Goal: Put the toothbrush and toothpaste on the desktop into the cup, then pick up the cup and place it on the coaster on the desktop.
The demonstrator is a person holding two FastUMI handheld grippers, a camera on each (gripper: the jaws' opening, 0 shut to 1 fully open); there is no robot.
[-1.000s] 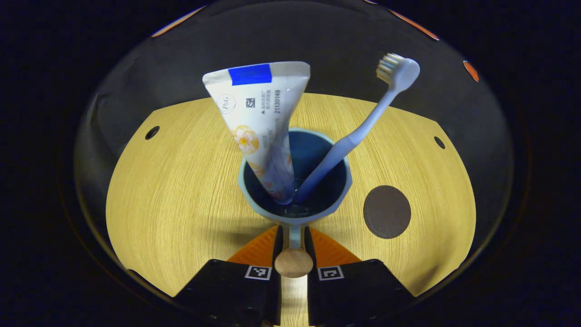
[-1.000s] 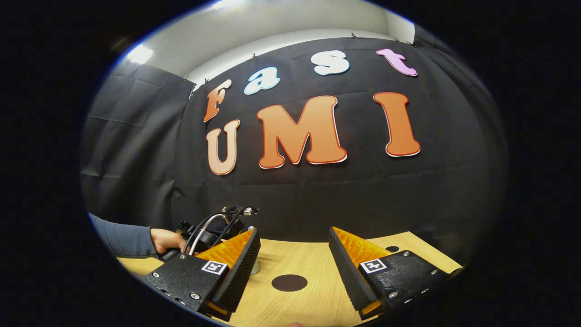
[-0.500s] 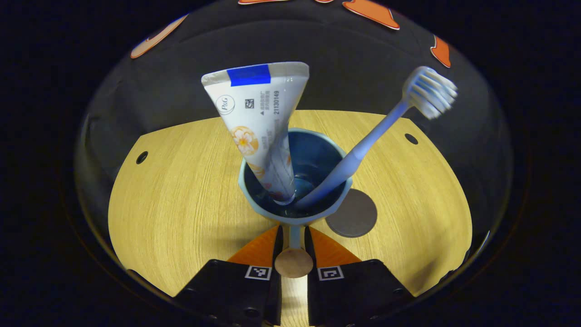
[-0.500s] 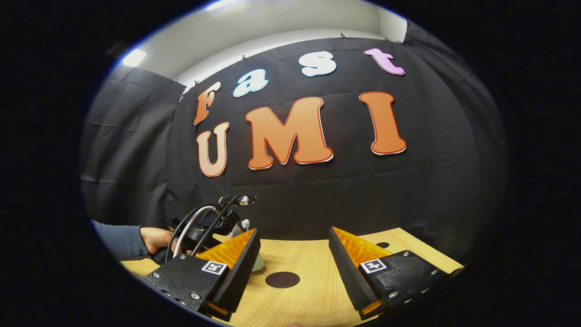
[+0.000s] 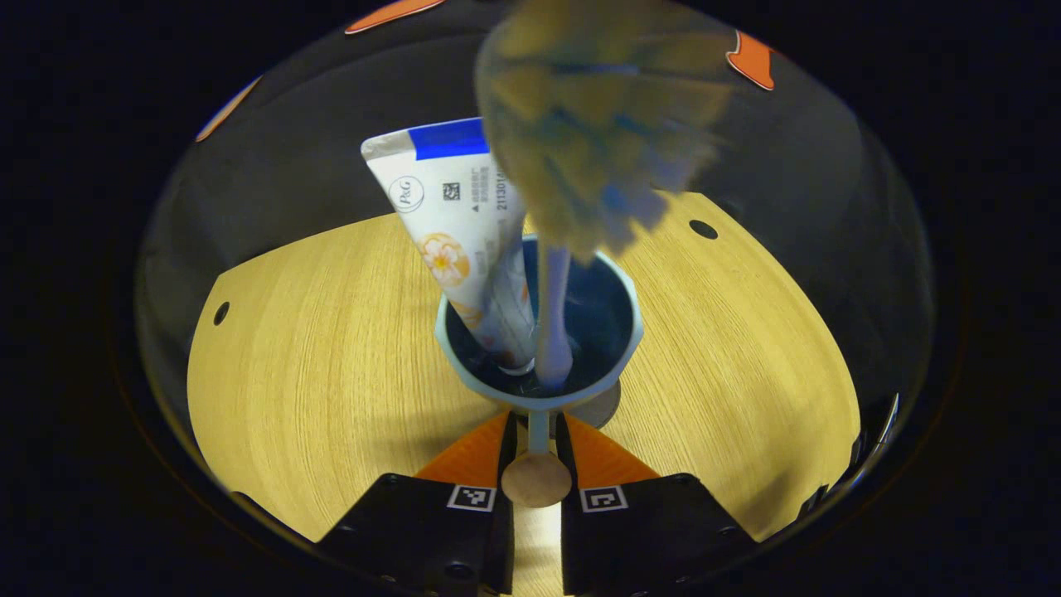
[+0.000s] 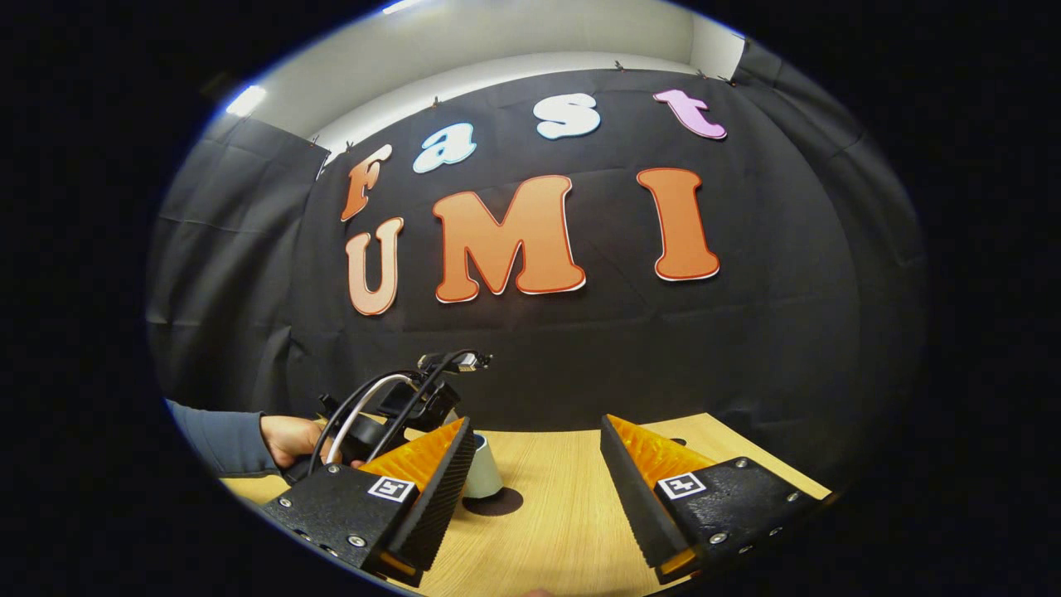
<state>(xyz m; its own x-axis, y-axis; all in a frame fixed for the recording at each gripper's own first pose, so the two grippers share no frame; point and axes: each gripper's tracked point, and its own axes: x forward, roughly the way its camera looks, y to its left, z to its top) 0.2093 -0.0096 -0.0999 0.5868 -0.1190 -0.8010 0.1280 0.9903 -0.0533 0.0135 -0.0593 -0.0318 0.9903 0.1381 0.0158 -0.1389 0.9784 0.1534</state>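
Note:
A pale blue cup holds a white toothpaste tube and a light blue toothbrush. The brush leans toward the camera, so its head is a big blur at the top. My left gripper is shut on the cup's thin handle, just ahead of the handle's round wooden knob. Only a sliver of the dark round coaster peeks out under the cup. In the right gripper view the cup stands over the coaster; whether they touch is unclear. My right gripper is open and holds nothing.
The wooden table has small round holes near its corners. In the right gripper view a hand in a blue-grey sleeve holds the left gripper, with cables looping above it. Bare table lies between my right fingers.
The cup has moved right across the table until it covers the coaster. The toothbrush has swung from leaning right to leaning toward the camera. The right gripper has stayed open and almost still.

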